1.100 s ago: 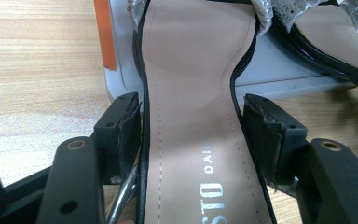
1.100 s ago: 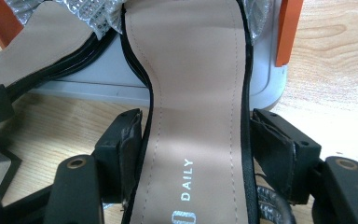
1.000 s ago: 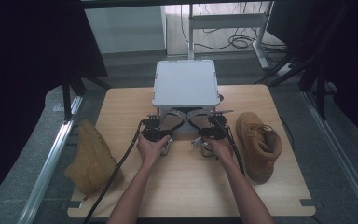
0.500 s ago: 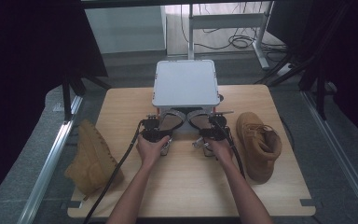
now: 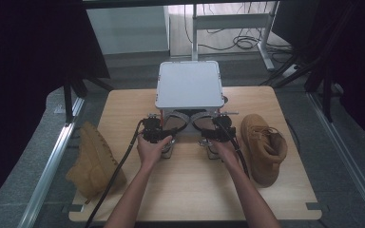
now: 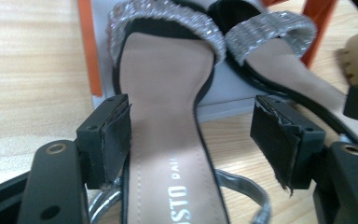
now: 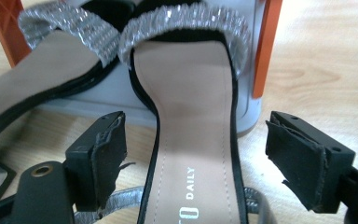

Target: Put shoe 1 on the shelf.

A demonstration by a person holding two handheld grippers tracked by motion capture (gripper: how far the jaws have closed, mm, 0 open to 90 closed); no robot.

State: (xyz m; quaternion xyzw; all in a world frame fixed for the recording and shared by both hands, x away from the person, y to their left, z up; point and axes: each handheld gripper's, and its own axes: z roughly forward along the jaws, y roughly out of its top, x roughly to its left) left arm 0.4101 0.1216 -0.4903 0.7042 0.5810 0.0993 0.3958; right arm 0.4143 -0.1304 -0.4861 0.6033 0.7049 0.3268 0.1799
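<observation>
Two black sandals with glittering silver straps lie side by side, toes on the grey lower shelf of a small rack (image 5: 188, 85) with a white top and orange legs. My left gripper (image 5: 158, 137) (image 6: 193, 140) stands open around the left sandal (image 5: 175, 121) (image 6: 168, 116); its jaws have just been opening and the pads are clear of the sole. My right gripper (image 5: 214, 137) (image 7: 200, 154) stands open around the right sandal (image 5: 203, 121) (image 7: 191, 116) in the same way, its jaws also freshly widened. Each gripper view also shows the other sandal (image 6: 279, 60) (image 7: 42, 79).
A tan boot (image 5: 264, 147) lies on the wooden table (image 5: 195, 194) right of my right hand. Another tan boot (image 5: 92, 161) lies at the table's left edge. Metal rails run along both sides of the table.
Both hands stay in place. The jaws of both grippers have spread wider, letting go of the sandals, which lie where they were.
</observation>
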